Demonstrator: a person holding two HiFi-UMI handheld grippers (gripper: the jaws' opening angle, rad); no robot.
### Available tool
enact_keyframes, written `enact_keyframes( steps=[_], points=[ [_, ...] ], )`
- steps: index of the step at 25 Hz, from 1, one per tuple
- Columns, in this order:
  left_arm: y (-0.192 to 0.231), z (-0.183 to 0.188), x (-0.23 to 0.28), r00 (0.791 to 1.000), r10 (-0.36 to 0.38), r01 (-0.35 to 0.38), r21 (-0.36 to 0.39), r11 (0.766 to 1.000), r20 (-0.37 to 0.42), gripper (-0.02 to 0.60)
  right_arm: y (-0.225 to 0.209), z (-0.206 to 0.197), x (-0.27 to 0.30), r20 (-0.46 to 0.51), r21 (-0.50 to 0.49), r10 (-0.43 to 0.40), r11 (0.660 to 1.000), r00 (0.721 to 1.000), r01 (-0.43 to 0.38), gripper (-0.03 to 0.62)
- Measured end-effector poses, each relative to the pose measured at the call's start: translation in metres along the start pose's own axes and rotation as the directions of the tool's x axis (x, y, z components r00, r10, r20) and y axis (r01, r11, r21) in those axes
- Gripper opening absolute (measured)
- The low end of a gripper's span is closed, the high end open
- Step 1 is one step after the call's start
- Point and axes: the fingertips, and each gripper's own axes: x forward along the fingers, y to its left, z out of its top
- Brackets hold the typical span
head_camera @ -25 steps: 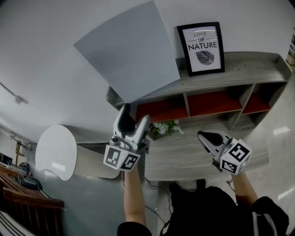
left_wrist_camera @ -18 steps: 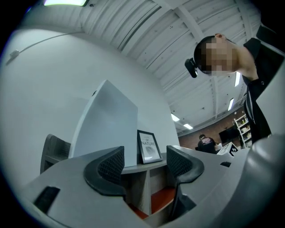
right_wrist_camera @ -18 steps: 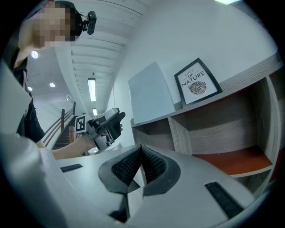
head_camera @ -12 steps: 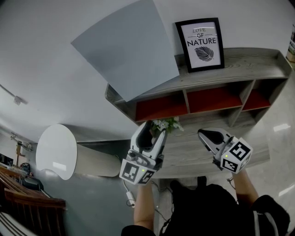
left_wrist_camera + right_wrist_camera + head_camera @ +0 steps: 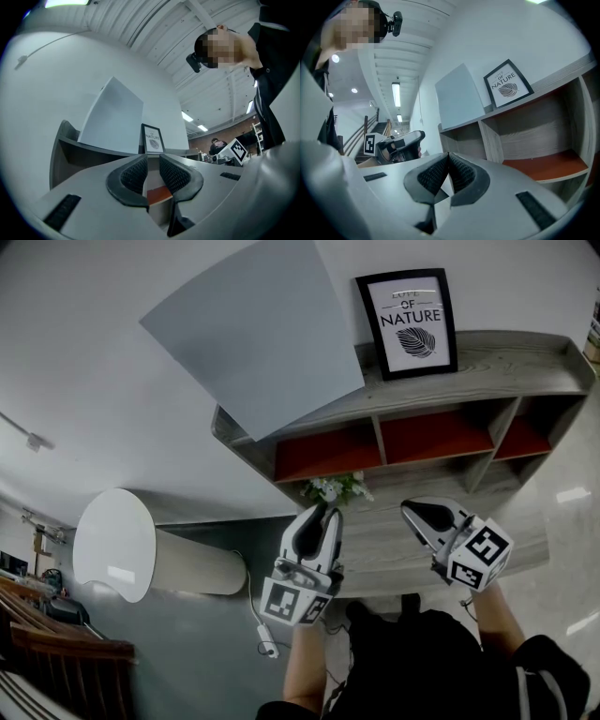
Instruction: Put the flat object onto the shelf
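Observation:
The flat object is a large grey board (image 5: 253,338). It stands on the top of the grey wooden shelf (image 5: 497,371) and leans back against the white wall, also seen as the board (image 5: 112,117) and the board (image 5: 459,96). My left gripper (image 5: 317,514) hangs well below the board, over the desk, apart from it. Its jaws are closing with a narrow gap and nothing between them, as the left gripper (image 5: 151,161) shows. My right gripper (image 5: 414,515) hovers to its right, shut and empty, tips touching in the right gripper (image 5: 449,159) view.
A black-framed leaf print (image 5: 408,322) stands on the shelf top right of the board. Red-backed cubbies (image 5: 431,439) lie under it. A small potted plant (image 5: 333,489) sits on the desk (image 5: 394,554) just beyond my left gripper. A white round panel (image 5: 114,545) is at far left.
My left gripper has drawn back from the board, down and to the right, and its jaws have narrowed. The board stays leaning on the shelf. The right gripper has not moved.

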Motion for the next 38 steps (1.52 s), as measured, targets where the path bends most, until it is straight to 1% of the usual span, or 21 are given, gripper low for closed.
enact_keyframes(
  steps=[5, 9, 18, 24, 29, 34, 38],
  points=[
    [-0.003, -0.010, -0.006, 0.999, 0.025, -0.025, -0.001, 1.000, -0.023, 0.054, 0.000, -0.004, -0.002, -0.004, 0.008, 0.001, 1.000, 1.000, -0.001, 0.012],
    [-0.011, -0.019, -0.008, 0.998, 0.025, -0.024, 0.011, 1.000, -0.053, 0.023, -0.001, -0.007, -0.003, -0.007, 0.018, 0.009, 1.000, 1.000, -0.008, 0.012],
    [-0.020, -0.032, -0.022, 0.995, 0.029, -0.029, -0.001, 1.000, -0.095, 0.014, 0.002, -0.018, -0.003, -0.021, 0.038, 0.017, 0.999, 1.000, -0.016, 0.012],
    [-0.028, -0.044, -0.036, 0.990, 0.022, -0.024, -0.012, 1.000, -0.140, 0.014, 0.011, -0.022, 0.000, -0.022, 0.045, 0.008, 0.999, 1.000, -0.007, 0.012],
    [-0.041, -0.051, -0.063, 0.988, 0.020, -0.028, -0.053, 0.998, -0.151, 0.014, 0.035, -0.027, -0.003, -0.030, 0.036, 0.008, 0.999, 1.000, -0.007, 0.012],
    [-0.061, -0.052, -0.105, 0.987, 0.024, -0.039, -0.092, 0.995, -0.162, 0.014, 0.072, -0.028, -0.017, -0.034, 0.020, 0.003, 1.000, 0.999, -0.003, 0.012],
    [-0.078, -0.045, -0.140, 0.985, 0.031, -0.048, -0.097, 0.994, -0.168, 0.014, 0.103, -0.033, -0.029, -0.045, 0.004, 0.008, 1.000, 0.999, -0.008, 0.012]
  ],
)
